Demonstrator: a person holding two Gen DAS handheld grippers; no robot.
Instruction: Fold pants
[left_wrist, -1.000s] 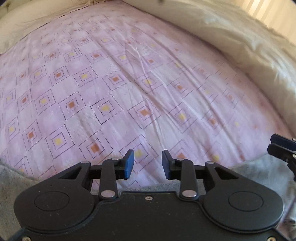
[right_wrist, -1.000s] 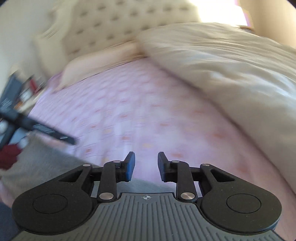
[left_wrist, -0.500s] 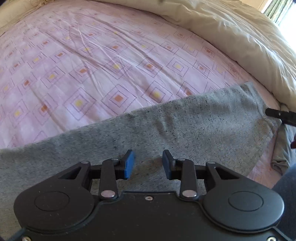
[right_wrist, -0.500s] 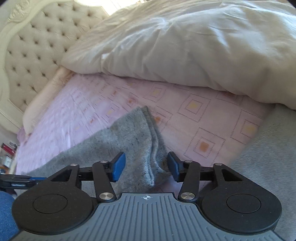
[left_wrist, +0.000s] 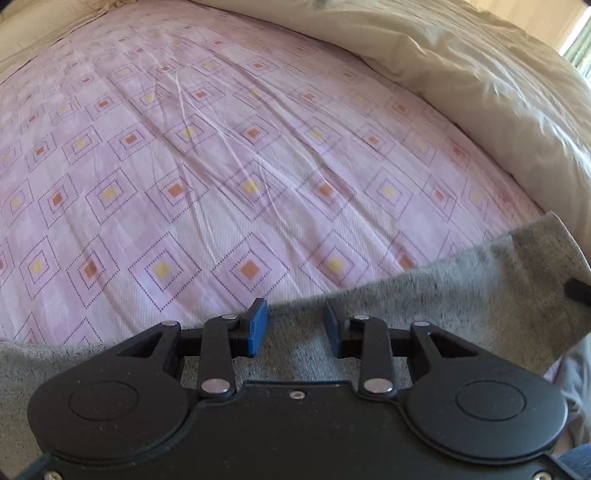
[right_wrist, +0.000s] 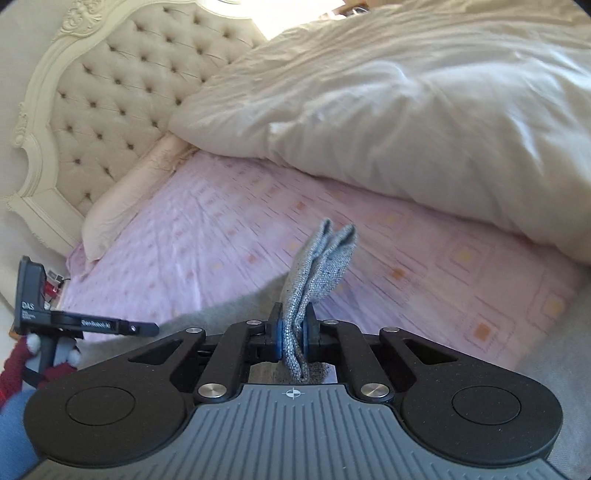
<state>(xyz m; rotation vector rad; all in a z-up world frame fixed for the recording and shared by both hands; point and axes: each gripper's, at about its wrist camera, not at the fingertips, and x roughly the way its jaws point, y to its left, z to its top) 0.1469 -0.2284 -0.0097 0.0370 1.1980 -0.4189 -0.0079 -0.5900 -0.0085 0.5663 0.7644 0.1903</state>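
Note:
The grey pants (left_wrist: 461, 295) lie across the near part of the bed, stretching from lower left to right in the left wrist view. My left gripper (left_wrist: 293, 328) is open just above the pants' far edge, holding nothing. My right gripper (right_wrist: 293, 334) is shut on a bunched end of the grey pants (right_wrist: 317, 266), which sticks up between the fingers. The left gripper also shows in the right wrist view (right_wrist: 85, 325) at the left. The tip of the right gripper shows at the right edge of the left wrist view (left_wrist: 578, 290).
The bed has a pink sheet with diamond patterns (left_wrist: 221, 166). A bulky cream duvet (right_wrist: 406, 110) is piled along the far right side. A tufted cream headboard (right_wrist: 110, 92) and a pillow (right_wrist: 125, 195) are at the far left.
My right gripper has closed on the end of the pants, which stood open over it before. The left gripper has shifted so that less of the pants is in front of it.

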